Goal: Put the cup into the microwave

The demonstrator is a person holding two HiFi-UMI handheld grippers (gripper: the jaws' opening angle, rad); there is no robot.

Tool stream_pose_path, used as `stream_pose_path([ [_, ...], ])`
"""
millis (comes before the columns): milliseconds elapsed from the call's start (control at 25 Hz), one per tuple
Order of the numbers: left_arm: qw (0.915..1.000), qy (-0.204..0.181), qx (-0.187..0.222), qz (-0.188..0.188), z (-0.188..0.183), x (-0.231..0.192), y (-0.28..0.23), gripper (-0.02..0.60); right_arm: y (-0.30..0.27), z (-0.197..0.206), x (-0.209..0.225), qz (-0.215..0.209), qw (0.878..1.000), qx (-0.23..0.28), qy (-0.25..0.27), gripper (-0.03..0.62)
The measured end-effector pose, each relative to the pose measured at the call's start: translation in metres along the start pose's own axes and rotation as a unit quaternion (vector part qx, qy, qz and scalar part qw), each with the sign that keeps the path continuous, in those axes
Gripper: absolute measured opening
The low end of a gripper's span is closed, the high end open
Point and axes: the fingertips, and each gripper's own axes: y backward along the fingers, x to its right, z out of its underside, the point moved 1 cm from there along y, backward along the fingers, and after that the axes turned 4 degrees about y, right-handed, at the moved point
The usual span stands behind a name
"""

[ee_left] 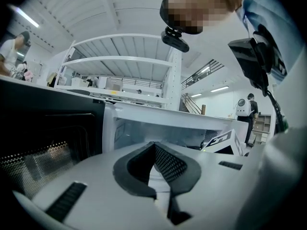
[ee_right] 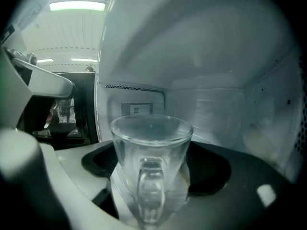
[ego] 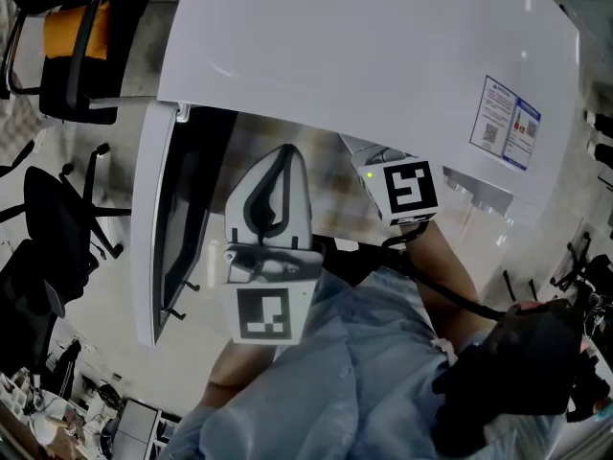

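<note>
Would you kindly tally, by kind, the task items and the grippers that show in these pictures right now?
Glass cup: 1
Microwave: 1
Grippers: 2, the left gripper and the right gripper
Total: 4

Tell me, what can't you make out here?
Head view: the top of the microwave hides the glass cup and the front of the right tongs.
Right gripper view: the cup's base is lost at the lower edge; whether it touches the floor is unclear.
Head view: sticker print too small.
</note>
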Motion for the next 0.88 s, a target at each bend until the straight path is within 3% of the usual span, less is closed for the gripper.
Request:
stream_pose_path([
  [880, 0.9987, -0.038, 0.033, -0.001, -0.055, 0.058, 0.051, 0.008, 0.09, -0.028, -0.032, -0.012, 0.999, 0.005, -0.043, 0.402],
])
